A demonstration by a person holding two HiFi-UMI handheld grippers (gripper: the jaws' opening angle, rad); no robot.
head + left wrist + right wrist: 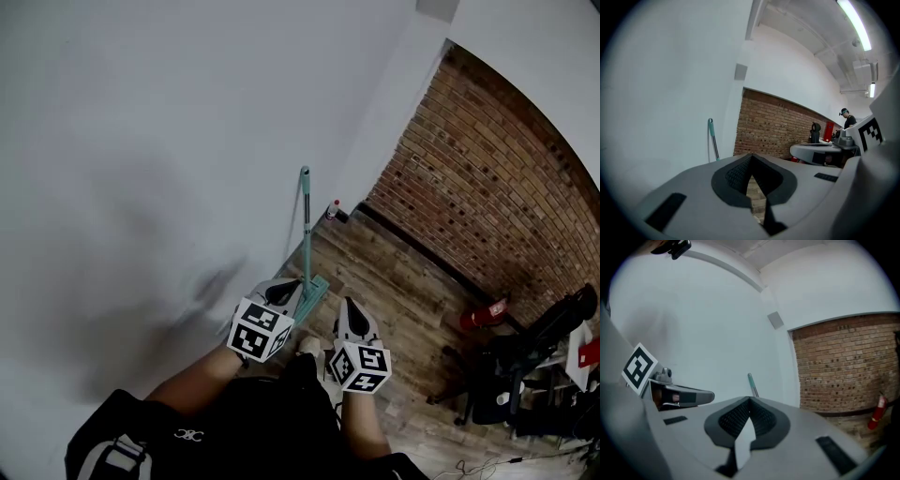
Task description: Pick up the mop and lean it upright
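A flat mop (307, 234) with a teal grip, grey metal shaft and teal head stands upright. It leans against the plain white wall (141, 141), its head on the wooden plank floor (394, 281) at the foot of that wall. The left tool (281, 292) is closed with nothing between its pads; it hovers just beside the mop head, close to the white wall. The right tool (349, 309) is also closed and empty, a little farther from the white wall. A red brick wall (487, 187) meets the white wall at a corner beyond the mop. A red fire extinguisher (483, 314) lies well away from the white wall.
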